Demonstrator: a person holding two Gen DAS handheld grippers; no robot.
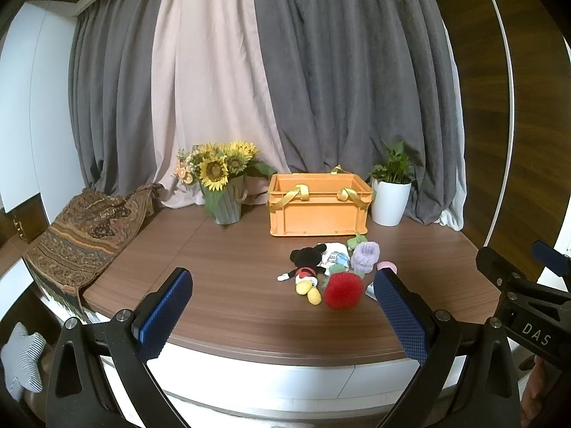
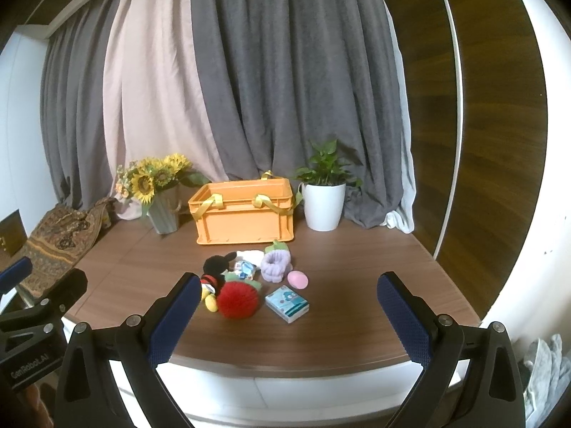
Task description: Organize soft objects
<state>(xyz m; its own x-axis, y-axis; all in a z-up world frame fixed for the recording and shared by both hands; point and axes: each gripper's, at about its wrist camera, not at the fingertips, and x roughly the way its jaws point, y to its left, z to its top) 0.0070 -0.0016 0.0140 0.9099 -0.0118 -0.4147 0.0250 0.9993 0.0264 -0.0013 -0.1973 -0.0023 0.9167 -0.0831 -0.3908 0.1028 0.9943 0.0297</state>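
Observation:
A pile of soft things lies on the wooden table [image 1: 232, 303] in front of an orange crate [image 1: 317, 210] [image 2: 246, 214] with yellow straps. In it are a black mouse plush [image 1: 307, 271] [image 2: 214, 271], a red spiky ball [image 1: 343, 290] [image 2: 238, 299], a lilac knitted piece [image 1: 364, 255] [image 2: 275, 264], a pink round pad [image 2: 298, 279], a light blue tissue pack [image 2: 287, 303] and a small green toy [image 1: 357, 239]. My left gripper [image 1: 282, 312] hangs open before the table's front edge, with nothing between its pads. My right gripper [image 2: 289, 315] is open too, short of the pile.
A vase of sunflowers [image 1: 223, 178] [image 2: 157, 185] stands left of the crate and a potted plant in a white pot [image 1: 390, 192] [image 2: 324, 199] to its right. A patterned cloth [image 1: 85, 239] drapes over the table's left end. Curtains hang behind.

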